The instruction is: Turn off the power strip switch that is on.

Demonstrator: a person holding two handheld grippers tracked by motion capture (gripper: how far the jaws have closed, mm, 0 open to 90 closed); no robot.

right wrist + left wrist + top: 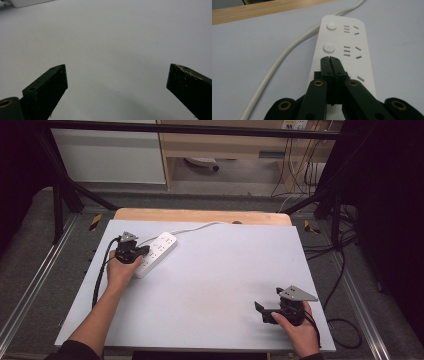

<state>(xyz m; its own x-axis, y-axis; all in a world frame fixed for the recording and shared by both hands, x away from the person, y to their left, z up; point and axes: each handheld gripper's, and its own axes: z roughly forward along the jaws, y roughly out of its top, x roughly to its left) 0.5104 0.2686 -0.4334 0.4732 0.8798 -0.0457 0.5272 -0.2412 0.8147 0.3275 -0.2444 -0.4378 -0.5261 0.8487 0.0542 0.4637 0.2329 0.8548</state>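
A white power strip point(159, 251) lies at the back left of the white table sheet point(215, 285), and its white cord point(200, 226) runs off toward the back edge. My left gripper point(144, 251) is shut with nothing between the jaws. In the left gripper view its joined tips point(329, 59) rest over the power strip point(352, 50), just short of the second round button point(328, 47); I cannot tell whether they touch. My right gripper point(261, 313) stands open near the front right, held above bare sheet. Its jaws point(116, 82) are wide apart, with a corner of the strip point(27, 2) far off.
A wooden table edge point(200, 215) shows behind the sheet. Black frame bars point(75, 195) rise at the back corners. Loose black cables point(345, 320) lie on the floor at the right. The left gripper's own cable point(100, 275) trails down the sheet's left side.
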